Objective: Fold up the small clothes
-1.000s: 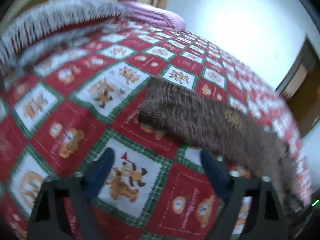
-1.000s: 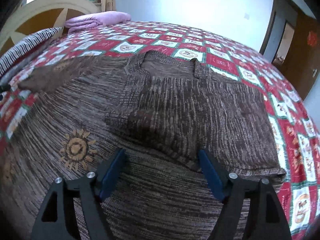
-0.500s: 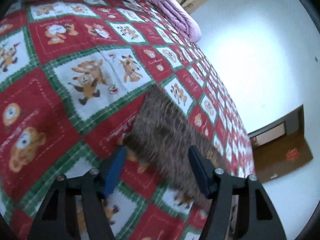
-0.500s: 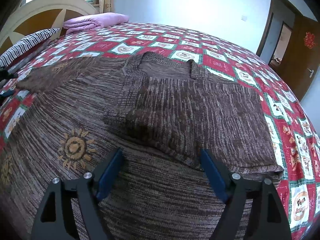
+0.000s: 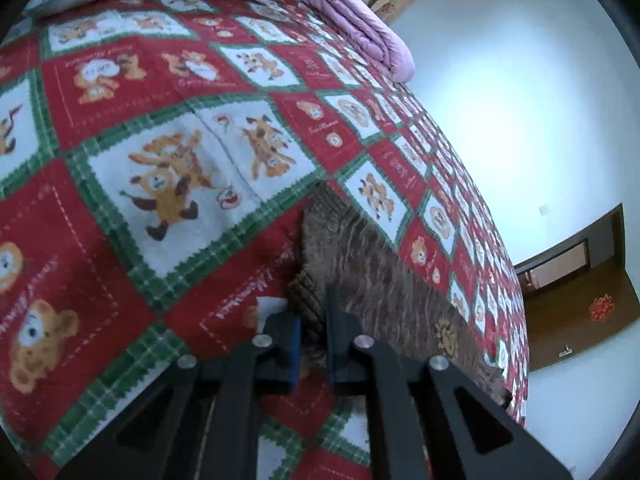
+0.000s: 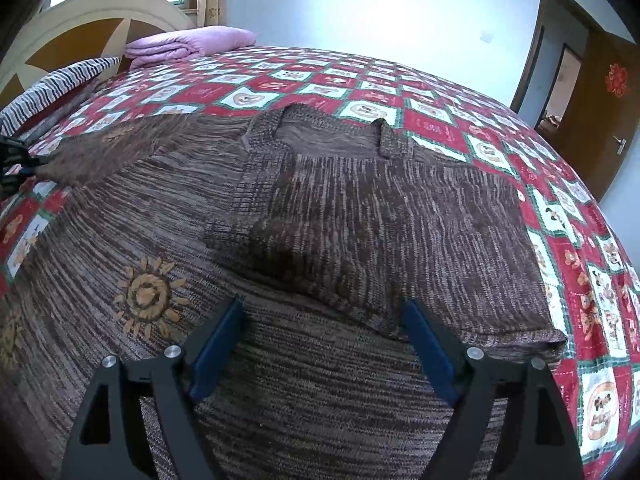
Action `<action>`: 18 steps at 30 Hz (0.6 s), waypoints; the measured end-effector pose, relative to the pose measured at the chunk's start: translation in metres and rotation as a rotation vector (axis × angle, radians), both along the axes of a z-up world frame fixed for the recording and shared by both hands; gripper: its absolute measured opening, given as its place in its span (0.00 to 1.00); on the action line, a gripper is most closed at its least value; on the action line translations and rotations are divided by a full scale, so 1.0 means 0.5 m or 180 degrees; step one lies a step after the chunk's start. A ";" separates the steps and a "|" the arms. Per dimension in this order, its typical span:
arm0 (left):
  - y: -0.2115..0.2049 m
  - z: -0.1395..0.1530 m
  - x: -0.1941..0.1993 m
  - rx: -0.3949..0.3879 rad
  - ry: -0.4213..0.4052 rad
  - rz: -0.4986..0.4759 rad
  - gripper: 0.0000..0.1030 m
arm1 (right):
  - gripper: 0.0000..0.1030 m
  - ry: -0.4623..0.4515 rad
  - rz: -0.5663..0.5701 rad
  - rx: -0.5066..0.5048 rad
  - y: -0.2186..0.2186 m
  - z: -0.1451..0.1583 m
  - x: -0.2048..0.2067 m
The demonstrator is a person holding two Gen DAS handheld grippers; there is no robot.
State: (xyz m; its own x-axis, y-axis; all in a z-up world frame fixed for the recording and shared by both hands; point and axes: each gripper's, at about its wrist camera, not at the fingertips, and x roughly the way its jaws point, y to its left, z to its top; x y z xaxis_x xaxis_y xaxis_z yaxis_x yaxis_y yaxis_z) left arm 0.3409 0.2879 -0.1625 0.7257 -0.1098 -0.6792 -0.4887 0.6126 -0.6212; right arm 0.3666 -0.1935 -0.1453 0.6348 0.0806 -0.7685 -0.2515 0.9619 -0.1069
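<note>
A brown knitted sweater [image 6: 360, 216] with sun motifs lies flat on the bed, its right sleeve folded over the chest. Its left sleeve [image 5: 360, 264] stretches out to the side. My left gripper [image 5: 312, 340] is shut on the cuff end of that sleeve; it also shows at the left edge of the right wrist view [image 6: 12, 160]. My right gripper [image 6: 324, 344] is open and empty, hovering low over the sweater's lower body, near the folded sleeve's edge.
The bed has a red, green and white bear-patterned quilt [image 5: 160, 184]. A folded purple blanket [image 6: 188, 44] and striped pillow [image 6: 52, 88] lie by the headboard. A brown door [image 6: 600, 104] stands at the right.
My left gripper moved in onto the sleeve cuff and closed on it. My right gripper stayed open and hardly moved.
</note>
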 end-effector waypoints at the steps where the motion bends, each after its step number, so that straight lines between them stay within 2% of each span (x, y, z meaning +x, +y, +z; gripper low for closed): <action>1: -0.001 0.009 -0.001 0.0021 -0.0016 -0.0016 0.09 | 0.81 0.0020 0.0010 0.0066 -0.006 0.003 0.001; 4: -0.013 0.048 -0.001 0.0132 -0.0112 -0.0088 0.09 | 0.81 0.0088 0.0026 0.0305 -0.032 0.020 0.001; 11: -0.081 0.146 0.020 0.0409 -0.0339 -0.0264 0.09 | 0.81 -0.0040 -0.0181 0.0463 -0.134 0.078 -0.034; 18: -0.238 0.234 0.053 0.0607 -0.0578 -0.0632 0.09 | 0.82 -0.0120 -0.0378 0.0424 -0.226 0.069 -0.086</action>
